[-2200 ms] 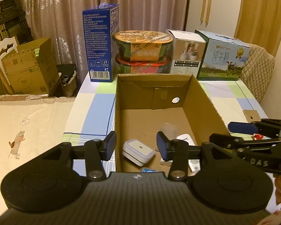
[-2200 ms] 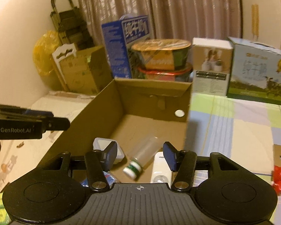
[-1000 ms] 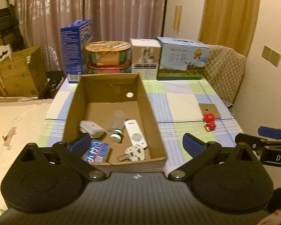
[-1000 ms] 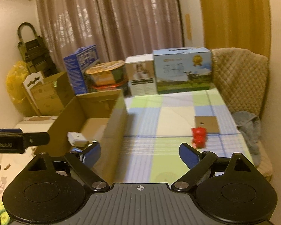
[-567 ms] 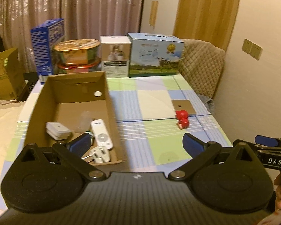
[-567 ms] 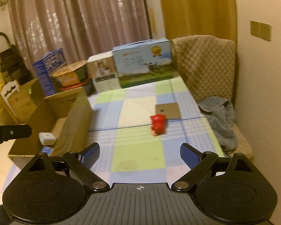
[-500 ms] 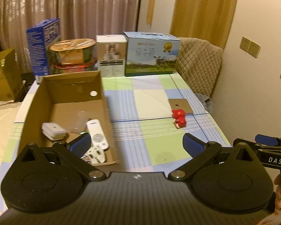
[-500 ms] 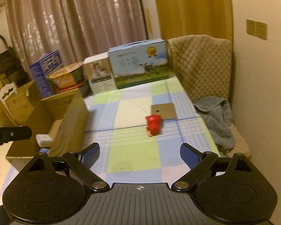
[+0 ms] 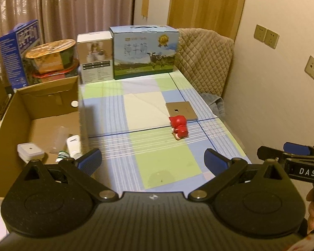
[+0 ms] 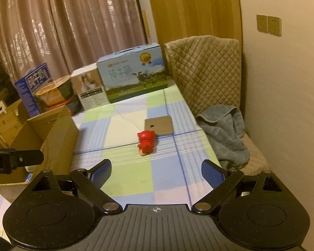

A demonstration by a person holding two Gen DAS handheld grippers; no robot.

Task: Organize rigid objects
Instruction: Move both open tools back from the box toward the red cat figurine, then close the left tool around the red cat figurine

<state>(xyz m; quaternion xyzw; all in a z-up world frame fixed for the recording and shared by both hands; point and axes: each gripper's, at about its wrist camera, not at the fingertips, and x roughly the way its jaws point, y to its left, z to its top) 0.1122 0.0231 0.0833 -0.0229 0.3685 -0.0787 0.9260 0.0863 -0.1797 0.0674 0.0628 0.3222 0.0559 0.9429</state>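
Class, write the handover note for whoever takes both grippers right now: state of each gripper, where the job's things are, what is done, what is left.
Left gripper: open, empty.
Right gripper: open, empty, facing the red toy.
The red toy lies on the checked tablecloth, touching a flat brown square.
Done: the cardboard box already holds a white case, a clear bottle and a white remote.
Left: the red toy and probably the brown square are still outside the box.

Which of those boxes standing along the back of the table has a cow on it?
The wide light-blue box, at the right end of the row. The white box beside it shows a product photo; the tall dark-blue box shows only text.
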